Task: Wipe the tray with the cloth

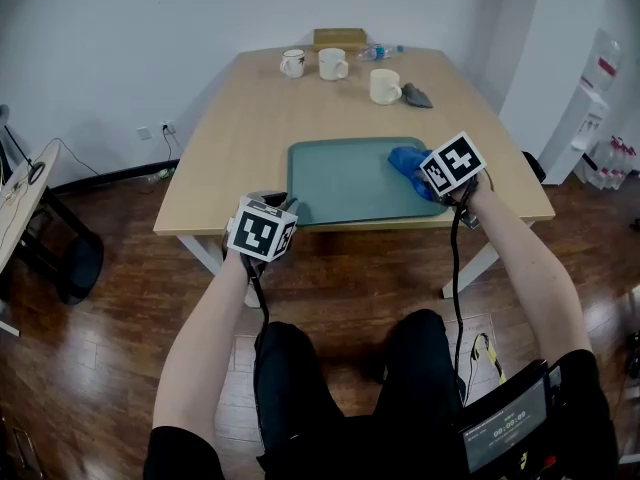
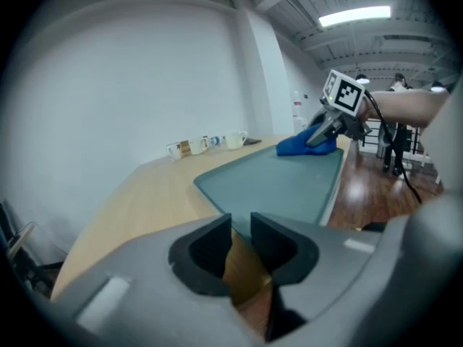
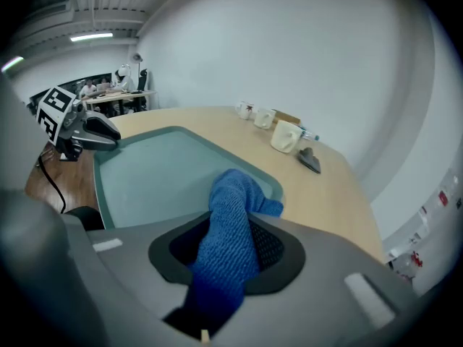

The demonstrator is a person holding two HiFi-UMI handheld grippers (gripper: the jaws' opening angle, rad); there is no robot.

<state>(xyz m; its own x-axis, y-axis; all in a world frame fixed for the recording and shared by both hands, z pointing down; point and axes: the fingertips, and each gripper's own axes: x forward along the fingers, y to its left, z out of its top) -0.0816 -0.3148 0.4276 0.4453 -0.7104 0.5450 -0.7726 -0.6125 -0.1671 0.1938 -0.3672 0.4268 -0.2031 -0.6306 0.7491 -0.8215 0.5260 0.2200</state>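
Risk, left side: left gripper [image 1: 289,208] is at the tray's [image 1: 340,183] near-left corner, jaws a narrow slit apart with the corner at their tips. Can't tell if it's pinched, so a hard stroke may skid the tray. Right side: cloth [image 1: 404,158] is bunched by the tray's right rim (thin contact) and could ride over it. Right gripper [image 3: 230,246] is clamped on it. Both forearms reach forward, grippers pitched down.

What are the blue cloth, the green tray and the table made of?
The cloth looks like soft woven fabric, maybe microfibre: bumpy texture, floppy folds. The tray seems smooth plastic, dull green with a rounded raised rim. The table looks like pale wood or wood-look board; I can't tell which.
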